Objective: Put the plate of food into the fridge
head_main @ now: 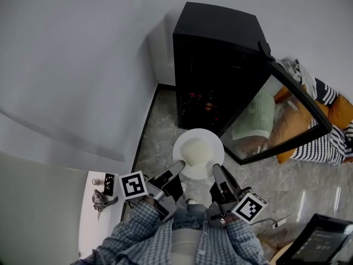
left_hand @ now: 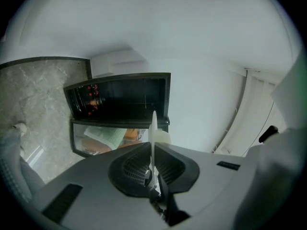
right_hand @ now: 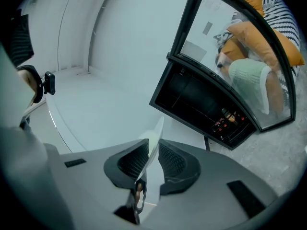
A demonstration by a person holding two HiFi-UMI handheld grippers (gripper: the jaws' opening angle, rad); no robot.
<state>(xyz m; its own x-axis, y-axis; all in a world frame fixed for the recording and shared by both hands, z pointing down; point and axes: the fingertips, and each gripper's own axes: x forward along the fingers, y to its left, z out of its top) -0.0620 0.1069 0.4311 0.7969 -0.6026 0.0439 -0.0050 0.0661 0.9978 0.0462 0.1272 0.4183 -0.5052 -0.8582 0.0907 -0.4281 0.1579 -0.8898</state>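
A white plate (head_main: 198, 152) with a pale mound of food is held level in front of the open black fridge (head_main: 216, 70). My left gripper (head_main: 179, 167) is shut on the plate's near left rim and my right gripper (head_main: 217, 171) is shut on its near right rim. In the left gripper view the plate (left_hand: 153, 134) shows edge-on between the ribbed pads. In the right gripper view the plate (right_hand: 152, 150) also stands edge-on in the jaws. The fridge's interior (left_hand: 120, 99) is dark, with small red items on a shelf.
The fridge's glass door (head_main: 276, 120) stands swung open to the right, reflecting cushions and striped cloth. A white counter (head_main: 96, 203) with small items lies at lower left. A white wall runs behind and left of the fridge. The floor (head_main: 160, 131) is grey marble.
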